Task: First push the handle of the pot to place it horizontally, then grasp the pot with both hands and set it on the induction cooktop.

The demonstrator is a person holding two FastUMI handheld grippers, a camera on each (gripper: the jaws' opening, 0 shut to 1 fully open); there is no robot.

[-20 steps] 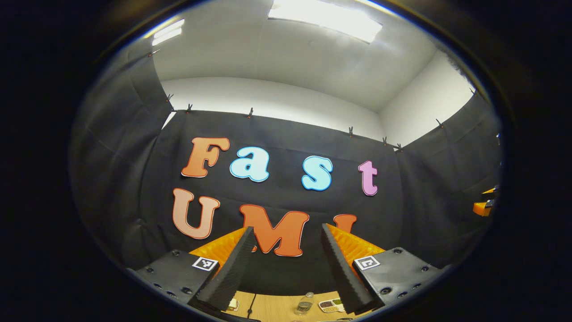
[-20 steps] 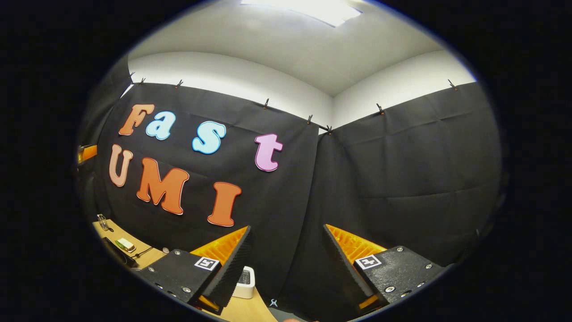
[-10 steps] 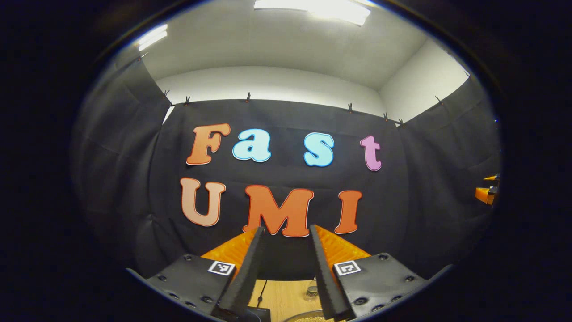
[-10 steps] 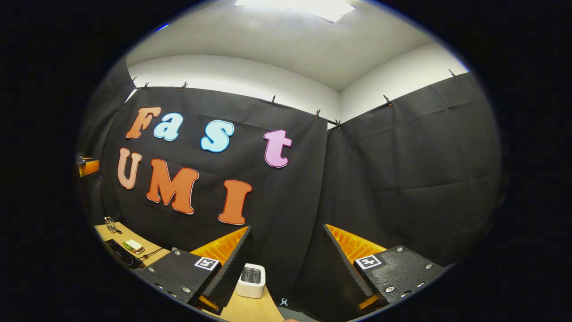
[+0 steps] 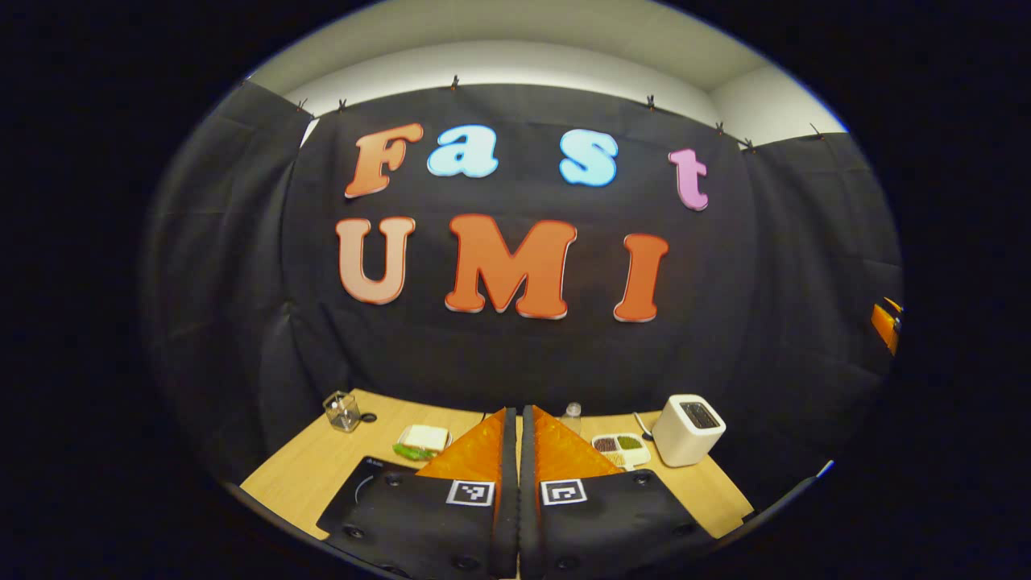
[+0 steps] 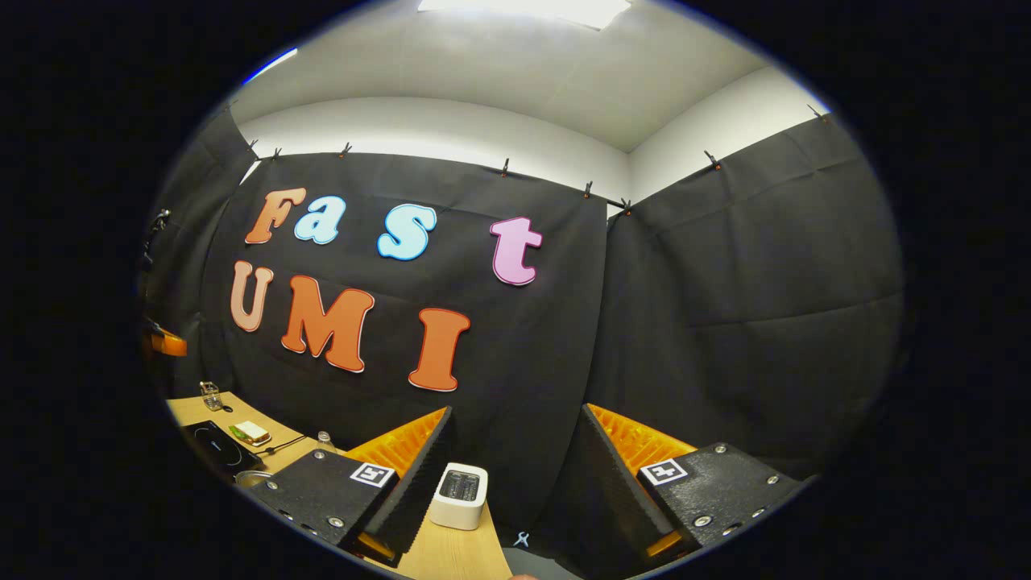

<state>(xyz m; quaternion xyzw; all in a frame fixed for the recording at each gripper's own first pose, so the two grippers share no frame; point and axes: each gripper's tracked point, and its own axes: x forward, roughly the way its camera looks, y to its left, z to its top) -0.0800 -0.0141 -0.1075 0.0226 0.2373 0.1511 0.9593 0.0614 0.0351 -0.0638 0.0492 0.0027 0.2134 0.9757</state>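
At 7 o'clock in the left gripper view, the induction cooktop (image 5: 362,487) lies flat on the wooden table (image 5: 306,475). Left gripper (image 5: 516,419): fingers pressed together, gripping nothing. Right gripper (image 6: 515,427): spread wide, empty. White toaster (image 5: 687,429) at 4 o'clock; black cloth walls surround the table.

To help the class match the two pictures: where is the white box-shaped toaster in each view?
Left gripper view: white box-shaped toaster, lower right on the wooden table.
Right gripper view: bottom centre, at the table's near end.
Shared landmark: the flat black induction cooktop, left of the toaster in both.
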